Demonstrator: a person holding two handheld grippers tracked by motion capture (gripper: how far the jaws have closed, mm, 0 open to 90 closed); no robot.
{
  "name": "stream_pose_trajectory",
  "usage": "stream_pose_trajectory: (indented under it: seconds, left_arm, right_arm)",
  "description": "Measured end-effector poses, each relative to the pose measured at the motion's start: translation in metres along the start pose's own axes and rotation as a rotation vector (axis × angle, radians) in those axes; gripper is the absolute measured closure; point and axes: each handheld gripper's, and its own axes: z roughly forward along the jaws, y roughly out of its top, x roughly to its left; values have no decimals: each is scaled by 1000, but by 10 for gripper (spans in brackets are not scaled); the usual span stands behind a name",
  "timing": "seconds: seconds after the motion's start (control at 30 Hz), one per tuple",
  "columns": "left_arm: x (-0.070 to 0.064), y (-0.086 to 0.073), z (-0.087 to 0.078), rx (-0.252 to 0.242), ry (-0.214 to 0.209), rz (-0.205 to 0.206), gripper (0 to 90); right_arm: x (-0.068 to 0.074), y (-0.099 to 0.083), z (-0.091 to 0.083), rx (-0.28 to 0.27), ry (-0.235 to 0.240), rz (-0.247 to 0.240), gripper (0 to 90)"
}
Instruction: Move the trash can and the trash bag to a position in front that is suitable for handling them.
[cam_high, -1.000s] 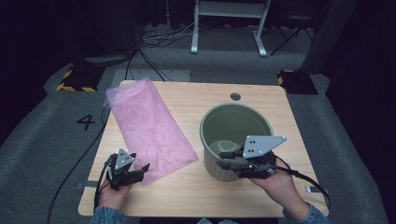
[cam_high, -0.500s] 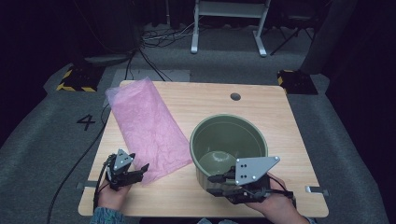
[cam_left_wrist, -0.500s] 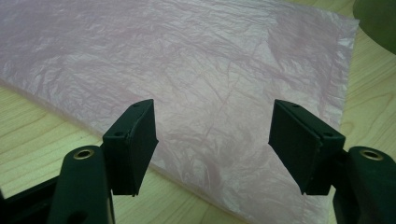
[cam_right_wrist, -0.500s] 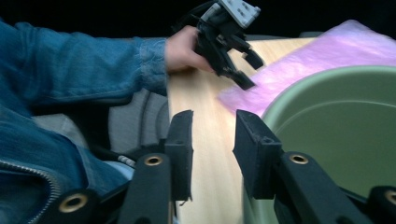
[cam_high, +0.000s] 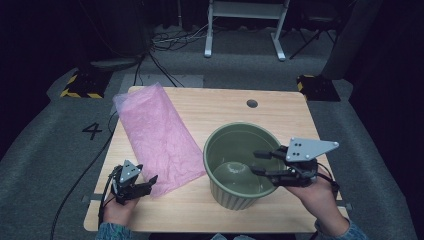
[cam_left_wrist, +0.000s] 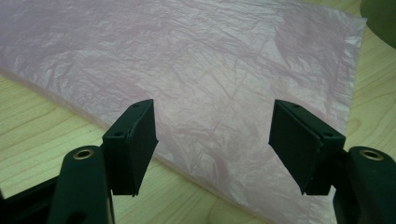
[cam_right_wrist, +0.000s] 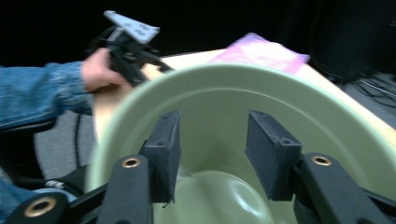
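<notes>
**Over the tabletop: a pot at one hand, a pink bag at the other**

On the tabletop (cam_high: 280, 107) a green ribbed pot (cam_high: 235, 192) stands upright near the front edge, right of centre, with nothing inside it. Beside it, to its left, a pink plastic bag (cam_high: 155, 135) lies flat and crinkled, running from the far left corner down toward the pot; whether its near corner touches the pot's wall cannot be told.

The right tongs (cam_high: 260, 162) reach over the pot's rim from the right side, jaws parted and hanging in the hollow with nothing between them; in the right gripper view they (cam_right_wrist: 212, 154) look down into the pale bowl of the pot (cam_right_wrist: 327, 116). Probably the pot stands close to the person so a hand can steady it.

The left tongs (cam_high: 149, 182) sit low at the bag's near edge, jaws wide apart and gripping nothing; the left gripper view has the bag (cam_left_wrist: 210, 70) spread just ahead of them (cam_left_wrist: 212, 142). That placing suggests a pinch on the film's edge is next, perhaps to line the pot.
</notes>
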Motion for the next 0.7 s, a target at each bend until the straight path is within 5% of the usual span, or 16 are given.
stream_pose_trajectory:
  seconds: [0.4, 0.7]
  left_arm:
    - [2, 1, 3, 14, 0, -12, 317]
    - [6, 0, 2, 22, 8, -21, 315]
  right_arm:
    - [-59, -46, -39, 36, -230, 139, 437]
    - [-80, -100, -53, 84, -323, 236, 418]
